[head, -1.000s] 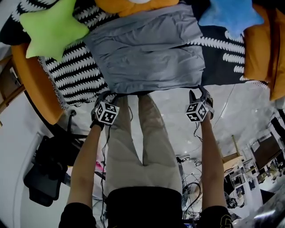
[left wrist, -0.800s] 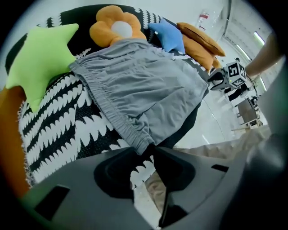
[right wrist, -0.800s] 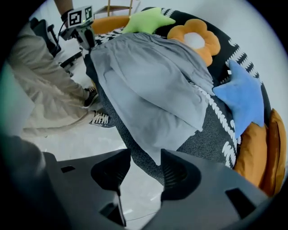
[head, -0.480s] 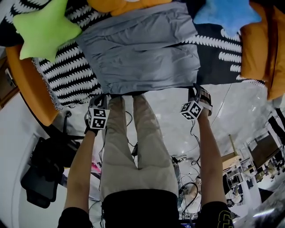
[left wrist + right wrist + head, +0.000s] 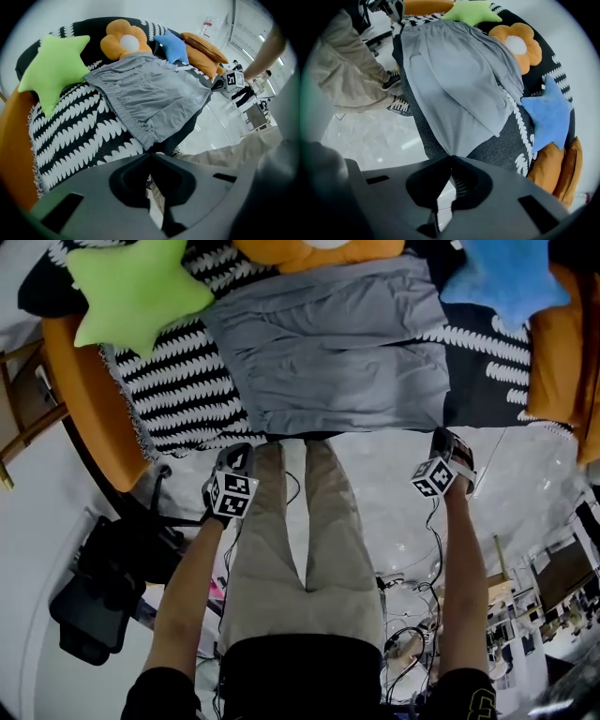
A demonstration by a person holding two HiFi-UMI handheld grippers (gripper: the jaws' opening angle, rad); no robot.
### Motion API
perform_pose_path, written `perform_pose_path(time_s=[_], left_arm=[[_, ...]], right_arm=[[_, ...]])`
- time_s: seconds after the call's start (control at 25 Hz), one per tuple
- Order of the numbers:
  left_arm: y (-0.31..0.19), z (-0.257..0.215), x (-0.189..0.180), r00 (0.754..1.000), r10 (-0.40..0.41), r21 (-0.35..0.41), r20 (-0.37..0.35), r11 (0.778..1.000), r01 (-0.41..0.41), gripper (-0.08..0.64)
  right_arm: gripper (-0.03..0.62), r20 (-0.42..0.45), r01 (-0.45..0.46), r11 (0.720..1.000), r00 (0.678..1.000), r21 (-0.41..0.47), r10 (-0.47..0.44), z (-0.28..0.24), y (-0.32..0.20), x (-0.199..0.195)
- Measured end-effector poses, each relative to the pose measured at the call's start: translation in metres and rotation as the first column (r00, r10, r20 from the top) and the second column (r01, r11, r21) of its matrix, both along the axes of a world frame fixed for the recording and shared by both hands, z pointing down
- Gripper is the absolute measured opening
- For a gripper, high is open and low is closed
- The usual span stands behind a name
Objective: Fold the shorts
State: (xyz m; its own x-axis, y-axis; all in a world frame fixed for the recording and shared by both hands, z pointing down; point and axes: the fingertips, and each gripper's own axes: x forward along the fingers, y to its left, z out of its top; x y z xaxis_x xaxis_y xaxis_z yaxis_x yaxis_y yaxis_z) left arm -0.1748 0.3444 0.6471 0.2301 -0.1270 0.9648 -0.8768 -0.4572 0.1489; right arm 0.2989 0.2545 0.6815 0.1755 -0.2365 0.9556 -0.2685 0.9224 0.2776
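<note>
The grey shorts [image 5: 337,352] lie spread flat on a black-and-white patterned cover [image 5: 187,390], with the gathered waistband on the left. My left gripper [image 5: 242,451] is at the near left corner. In the left gripper view its jaws [image 5: 150,154] are shut, and the waistband corner of the shorts [image 5: 154,93] reaches down to their tips. My right gripper [image 5: 448,435] is at the near right corner. Its jaws [image 5: 451,157] have just been closing, and the hem of the shorts [image 5: 459,79] is drawn to a point between them.
A green star pillow [image 5: 136,287], an orange flower cushion [image 5: 319,249] and a blue star pillow [image 5: 506,277] ring the shorts. Orange cushions [image 5: 562,343] sit at the right edge. The person's legs [image 5: 300,540] stand against the near edge. A black chair [image 5: 103,587] is at the lower left.
Both grippers have stayed at the near corners of the shorts. The left one has lifted slightly and the right one has rolled a little. The shorts lie much as before.
</note>
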Motion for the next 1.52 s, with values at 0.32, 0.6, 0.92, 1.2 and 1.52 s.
perform_pose_path(time_s=[0.32, 0.6, 0.92, 1.2, 1.52], left_arm=[[-0.004, 0.045, 0.01, 0.996, -0.026, -0.089, -0.081, 0.996, 0.019, 0.152], [-0.007, 0.027, 0.012, 0.989, -0.076, -0.093, -0.129, 0.994, 0.064, 0.025], [0.012, -0.033, -0.007, 0.97, -0.045, -0.118, -0.24, 0.993, 0.017, 0.021], [0.052, -0.071, -0.012, 0.962, -0.023, -0.156, -0.271, 0.988, -0.02, 0.021], [0.093, -0.092, -0.01, 0.948, 0.003, -0.205, -0.317, 0.976, -0.072, 0.021]], right_arm=[[0.018, -0.037, -0.021, 1.0, 0.999, -0.012, 0.021, 0.0, 0.013, -0.003], [0.018, -0.084, -0.03, 1.0, 0.996, 0.004, 0.03, -0.018, 0.033, -0.009], [0.018, -0.114, -0.004, 0.999, 0.993, 0.036, 0.008, -0.059, 0.013, 0.002], [0.018, -0.101, 0.003, 1.0, 0.995, -0.012, -0.004, -0.094, 0.02, 0.01], [0.018, -0.124, 0.021, 0.998, 0.992, -0.059, -0.028, -0.109, 0.035, 0.017]])
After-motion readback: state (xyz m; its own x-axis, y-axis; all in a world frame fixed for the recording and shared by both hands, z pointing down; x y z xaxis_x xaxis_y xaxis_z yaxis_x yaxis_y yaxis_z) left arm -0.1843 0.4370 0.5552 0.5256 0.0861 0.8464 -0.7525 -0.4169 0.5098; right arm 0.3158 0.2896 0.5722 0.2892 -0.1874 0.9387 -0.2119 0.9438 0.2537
